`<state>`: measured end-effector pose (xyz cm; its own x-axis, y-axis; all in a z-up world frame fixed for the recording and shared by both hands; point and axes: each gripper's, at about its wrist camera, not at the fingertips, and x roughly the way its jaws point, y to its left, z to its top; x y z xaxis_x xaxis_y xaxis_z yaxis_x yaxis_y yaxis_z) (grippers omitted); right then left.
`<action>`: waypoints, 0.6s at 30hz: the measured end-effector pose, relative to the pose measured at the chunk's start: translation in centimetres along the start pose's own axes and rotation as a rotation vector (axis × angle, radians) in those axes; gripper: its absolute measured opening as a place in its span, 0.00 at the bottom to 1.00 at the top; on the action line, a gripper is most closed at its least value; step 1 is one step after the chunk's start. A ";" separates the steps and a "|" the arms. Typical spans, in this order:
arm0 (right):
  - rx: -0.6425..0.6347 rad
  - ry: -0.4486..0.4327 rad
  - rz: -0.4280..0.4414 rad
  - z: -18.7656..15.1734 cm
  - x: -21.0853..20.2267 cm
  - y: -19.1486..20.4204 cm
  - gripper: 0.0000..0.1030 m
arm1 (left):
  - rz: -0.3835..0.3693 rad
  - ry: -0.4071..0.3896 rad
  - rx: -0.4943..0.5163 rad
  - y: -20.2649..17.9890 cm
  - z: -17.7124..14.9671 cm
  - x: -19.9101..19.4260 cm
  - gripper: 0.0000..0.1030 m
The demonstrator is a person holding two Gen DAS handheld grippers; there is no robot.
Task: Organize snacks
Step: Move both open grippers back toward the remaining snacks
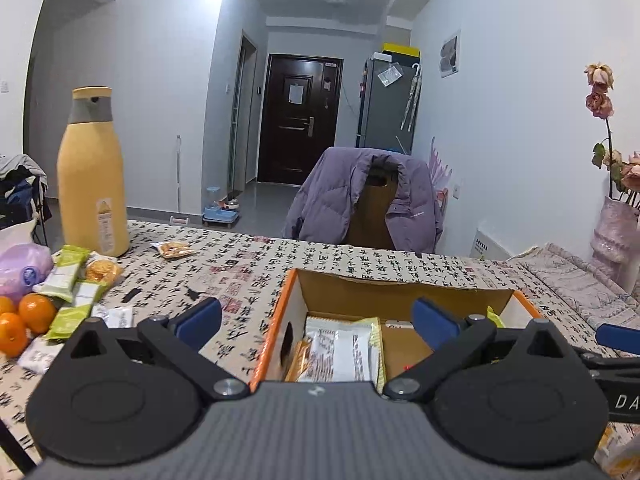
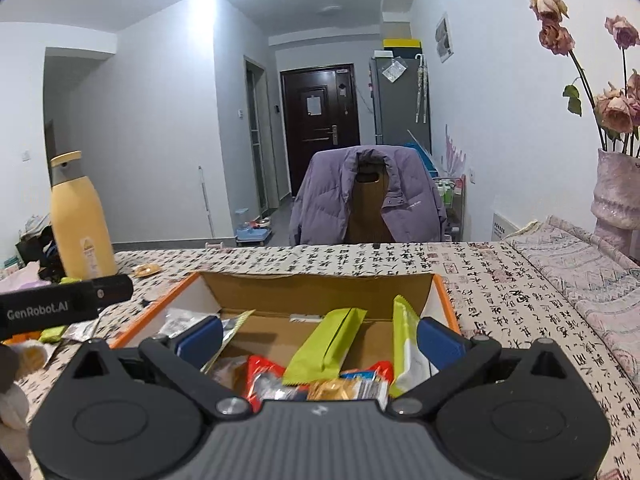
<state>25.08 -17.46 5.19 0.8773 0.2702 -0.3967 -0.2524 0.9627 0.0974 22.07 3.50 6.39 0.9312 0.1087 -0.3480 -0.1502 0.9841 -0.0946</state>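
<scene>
Both grippers hang wide open and empty over the snack box on the table

The left gripper (image 1: 316, 316) spreads its blue pads (image 1: 199, 317) apart with nothing between them, poised over the left end of the orange-edged cardboard box (image 1: 276, 312), where a white-and-yellow packet (image 1: 340, 348) lies inside. The right gripper (image 2: 320, 340) is equally spread and bare, above the same box (image 2: 444, 296), which holds a green packet (image 2: 324, 348), a red packet (image 2: 260, 372) and others. More snacks stay outside on the patterned tablecloth (image 1: 240, 264): green bars (image 1: 68, 280) beside oranges (image 1: 36, 314), and one cracker packet (image 1: 174, 250) near the yellow bottle (image 1: 92, 184)
</scene>
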 end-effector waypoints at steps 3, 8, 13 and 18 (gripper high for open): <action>-0.009 -0.005 0.004 -0.6 -1.9 0.7 1.00 | 0.001 -0.004 0.000 0.4 -0.4 -1.9 1.00; -0.014 0.008 0.008 -2.2 -4.8 1.5 1.00 | -0.001 0.013 0.006 0.9 -1.9 -4.7 1.00; -0.010 0.024 0.021 -4.3 -7.4 2.2 1.00 | 0.003 0.018 0.008 1.6 -3.8 -7.8 1.00; -0.028 0.050 0.013 -6.6 -9.8 3.0 1.00 | 0.000 0.048 -0.001 2.6 -6.2 -10.1 1.00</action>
<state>13.02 -17.27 3.38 0.8524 0.2811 -0.4409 -0.2757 0.9581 0.0779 10.20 4.08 3.92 0.9142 0.1019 -0.3922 -0.1508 0.9839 -0.0958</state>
